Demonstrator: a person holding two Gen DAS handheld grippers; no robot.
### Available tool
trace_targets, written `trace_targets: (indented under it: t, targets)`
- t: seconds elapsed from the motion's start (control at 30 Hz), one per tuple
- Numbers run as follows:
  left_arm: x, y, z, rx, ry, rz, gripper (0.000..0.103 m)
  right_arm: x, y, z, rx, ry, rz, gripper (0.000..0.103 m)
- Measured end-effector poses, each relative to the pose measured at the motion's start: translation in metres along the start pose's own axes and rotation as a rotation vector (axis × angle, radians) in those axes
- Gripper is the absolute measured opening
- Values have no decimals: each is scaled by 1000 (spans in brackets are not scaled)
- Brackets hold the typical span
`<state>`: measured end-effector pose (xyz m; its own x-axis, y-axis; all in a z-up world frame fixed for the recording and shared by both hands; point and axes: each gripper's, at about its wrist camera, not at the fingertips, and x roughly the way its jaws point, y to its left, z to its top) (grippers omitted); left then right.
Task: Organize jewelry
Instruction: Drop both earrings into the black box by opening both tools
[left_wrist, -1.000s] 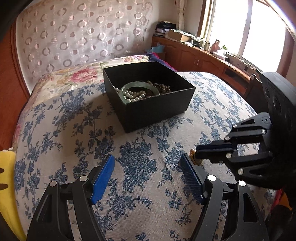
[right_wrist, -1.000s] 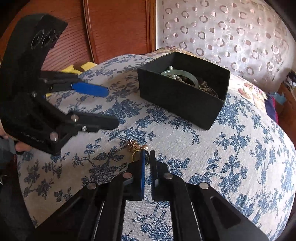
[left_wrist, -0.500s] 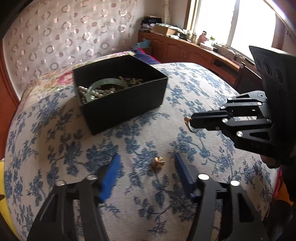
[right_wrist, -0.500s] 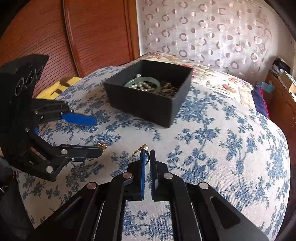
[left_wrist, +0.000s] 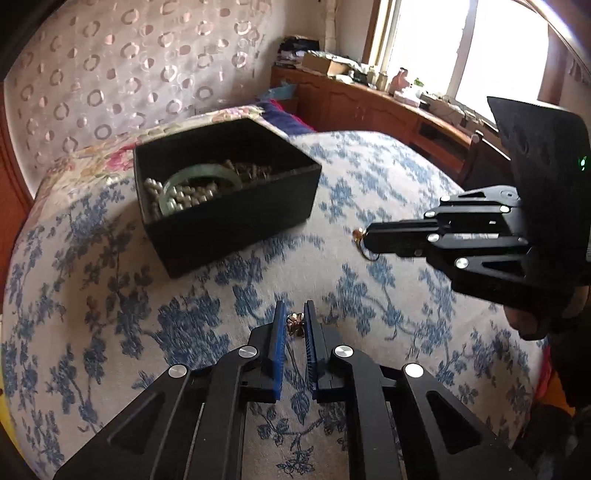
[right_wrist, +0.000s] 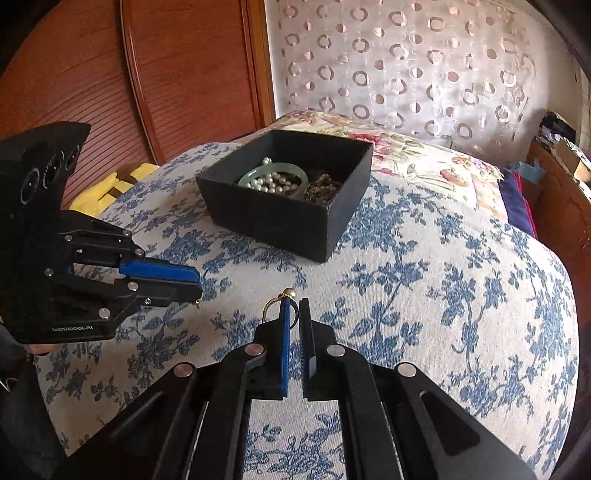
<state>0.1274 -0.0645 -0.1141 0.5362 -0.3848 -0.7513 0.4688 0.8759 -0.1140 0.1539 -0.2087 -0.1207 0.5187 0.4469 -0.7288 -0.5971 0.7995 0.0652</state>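
A black open box (left_wrist: 236, 218) (right_wrist: 280, 218) stands on the blue-flowered bedspread and holds a green bangle (left_wrist: 201, 181) (right_wrist: 273, 177), pearl beads and a dark chain. My left gripper (left_wrist: 295, 314) is shut on a small gold flower-shaped piece (left_wrist: 296, 323), low over the bedspread in front of the box; it shows at the left in the right wrist view (right_wrist: 197, 291). My right gripper (right_wrist: 293, 306) is shut on a gold ring with a bead (right_wrist: 279, 301), held above the bedspread short of the box; it shows at the right in the left wrist view (left_wrist: 364, 240).
A floral pillow (right_wrist: 424, 158) lies behind the box. A wooden headboard (right_wrist: 166, 74) stands at the left, with a yellow object (right_wrist: 99, 188) beside the bed. A wooden cabinet (left_wrist: 369, 107) with clutter runs under the window.
My left gripper has closed on the gold flower piece that lay between its open fingers. My right gripper has kept the ring and stayed raised, nearer the box.
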Motion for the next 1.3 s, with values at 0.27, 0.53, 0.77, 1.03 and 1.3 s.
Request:
trace_targets:
  t: [0.27,0.53,0.77,1.03,1.3]
  targets:
    - [-15,12,26,-13,-74,34,9,-8,-2,32,-19,-69,-8,5]
    - [-27,36,63,-38,-152,99,9,1,-10,62,-20,-102,-27,5]
    - [-21,52,83,-59,-171,142,9,18,-15,79,-11,-92,-8,6]
    - [-10,58,89,-82,-162,161,9,24,-19,79,20,-79,2,6]
    - [-15,51,85,-90,-166,190,34,0,-18,69,37,-116,-22,6]
